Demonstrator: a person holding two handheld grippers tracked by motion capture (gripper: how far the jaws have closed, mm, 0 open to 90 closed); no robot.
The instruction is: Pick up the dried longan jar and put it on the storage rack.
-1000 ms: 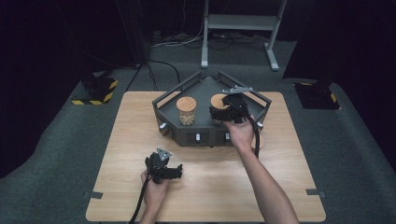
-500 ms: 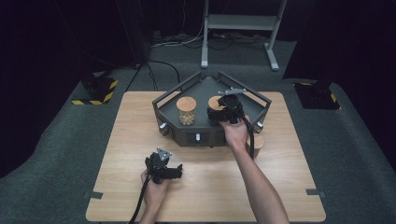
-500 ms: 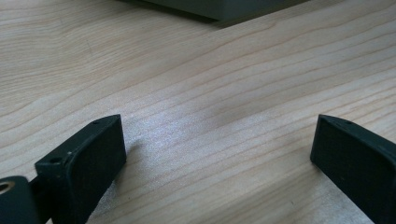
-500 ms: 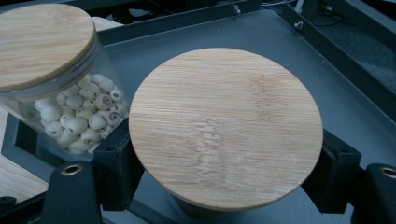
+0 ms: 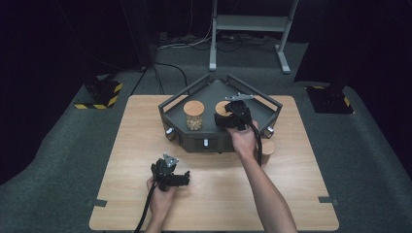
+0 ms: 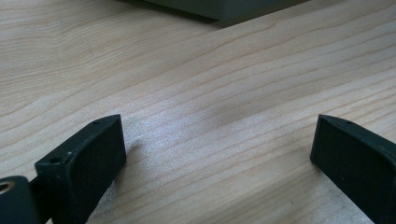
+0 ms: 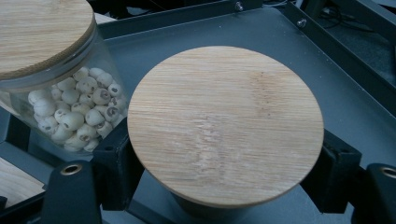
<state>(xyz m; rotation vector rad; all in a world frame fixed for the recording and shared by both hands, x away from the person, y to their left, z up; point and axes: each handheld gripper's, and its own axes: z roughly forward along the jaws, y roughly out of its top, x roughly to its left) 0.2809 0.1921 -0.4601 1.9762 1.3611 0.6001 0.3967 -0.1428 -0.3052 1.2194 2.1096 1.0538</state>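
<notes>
My right gripper (image 5: pixel 229 119) is shut on a jar with a round wooden lid (image 7: pixel 224 126), one black jaw on each side just under the lid. The held jar (image 5: pixel 222 108) is over the floor of a dark grey tray (image 5: pixel 171 105); whether it rests on that floor I cannot tell. To its left a second lidded jar (image 5: pixel 194 115) of pale round nuts (image 7: pixel 77 112) stands in the tray. My left gripper (image 5: pixel 179 178) lies open on the wooden table (image 6: pixel 210 84), nothing between its jaws.
A third wood-lidded jar (image 5: pixel 267 148) stands on the table just right of the tray's front, partly behind my right forearm and cable. The tray has raised rails (image 7: pixel 187 16) and small knobs on its front. Dark floor surrounds the table, with a metal stand (image 5: pixel 252 22) behind.
My right hand has shifted slightly left within the tray, still shut on the jar. The left gripper has not moved.
</notes>
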